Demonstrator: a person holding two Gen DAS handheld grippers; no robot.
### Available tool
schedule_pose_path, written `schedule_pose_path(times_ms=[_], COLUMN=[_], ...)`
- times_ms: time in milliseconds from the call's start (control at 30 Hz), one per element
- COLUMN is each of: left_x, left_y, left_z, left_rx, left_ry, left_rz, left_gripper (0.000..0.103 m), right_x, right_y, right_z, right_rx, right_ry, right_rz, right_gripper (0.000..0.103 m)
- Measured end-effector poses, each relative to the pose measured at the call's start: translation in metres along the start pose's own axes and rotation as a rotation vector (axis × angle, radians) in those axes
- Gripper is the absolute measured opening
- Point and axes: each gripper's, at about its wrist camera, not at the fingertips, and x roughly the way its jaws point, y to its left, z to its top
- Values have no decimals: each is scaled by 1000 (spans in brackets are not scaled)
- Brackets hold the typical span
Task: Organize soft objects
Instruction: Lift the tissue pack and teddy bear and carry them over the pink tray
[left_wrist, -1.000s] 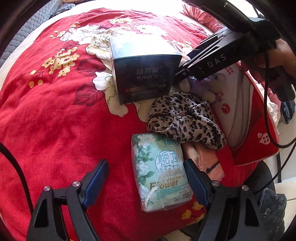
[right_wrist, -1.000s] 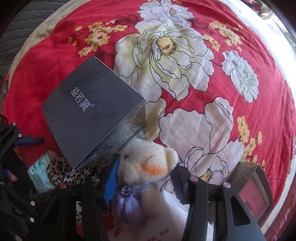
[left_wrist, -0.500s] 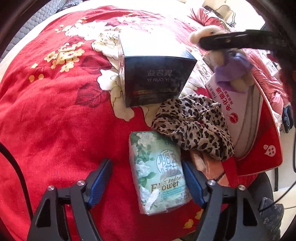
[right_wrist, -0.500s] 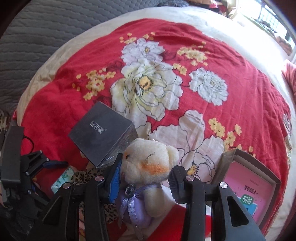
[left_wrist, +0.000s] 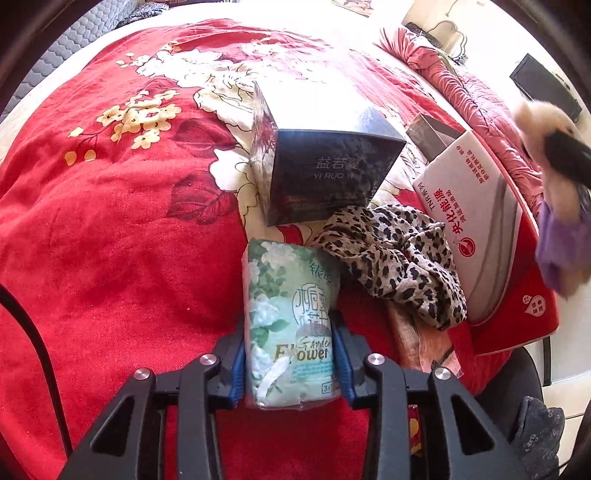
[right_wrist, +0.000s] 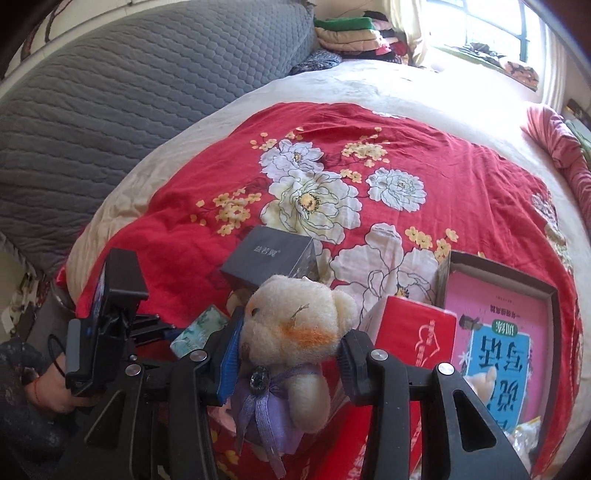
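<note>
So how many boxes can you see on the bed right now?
3: the dark box mid-bed, the white-and-red box to its right, and an open box with a pink book behind that. More may be hidden under the leopard cloth.

Red bedspread (left_wrist: 110, 240) with white and yellow flowers; dark glossy box (left_wrist: 325, 173); leopard-print cloth (left_wrist: 402, 258); pale green floral tissue pack (left_wrist: 291, 321); cream bear (right_wrist: 295, 325) in purple ribbon; grey quilted headboard (right_wrist: 129, 92).

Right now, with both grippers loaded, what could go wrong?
The left gripper pinches the tissue pack near one end only; the slick wrap might slip or sag. The scarf seems to touch the pack and may drag along. The right gripper holds the bear by its head; the body could swing.
</note>
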Motion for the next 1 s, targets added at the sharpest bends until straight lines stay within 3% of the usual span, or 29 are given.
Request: schedule_pose_path(times_ms=[267, 667, 1000], left_x=[-15, -62, -103], left_y=[-6, -10, -49], left_z=[-10, -21, -12], left_rx=[0, -22, 34], left_ry=[-15, -107, -177], left_rz=[11, 74, 63], left_gripper=[35, 33, 33], right_x=[-29, -45, -60], right_y=[-2, 0, 0], right_z=[-36, -41, -44], right_rx=[178, 179, 179], right_ry=[-98, -137, -163], right_rz=[21, -1, -4], right_gripper=[45, 45, 45])
